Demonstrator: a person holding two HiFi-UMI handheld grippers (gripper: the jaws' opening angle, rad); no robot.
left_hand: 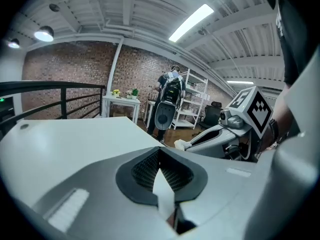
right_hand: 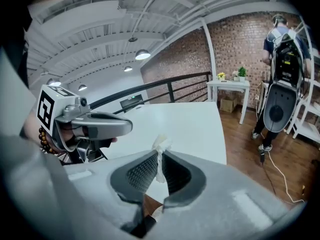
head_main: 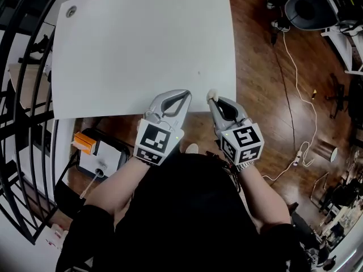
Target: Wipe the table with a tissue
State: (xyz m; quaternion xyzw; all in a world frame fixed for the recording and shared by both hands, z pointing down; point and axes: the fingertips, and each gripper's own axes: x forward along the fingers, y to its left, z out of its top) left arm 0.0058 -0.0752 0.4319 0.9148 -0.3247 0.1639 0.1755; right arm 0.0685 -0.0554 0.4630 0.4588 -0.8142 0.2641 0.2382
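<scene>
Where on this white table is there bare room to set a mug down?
Nearly all the table is bare, from the round grommet at its far left corner to the right edge. Only the near edge is crowded: the left gripper and the right gripper, shut on the tissue, are there.

Partly seen items, head and right gripper views
Tissue [right_hand: 161,145]: mostly hidden between the right gripper [right_hand: 159,155] jaws, one tuft showing. Worktop [head_main: 142,38]: far edge cut off by the picture's top. Speck [head_main: 198,71]: too small to identify.
</scene>
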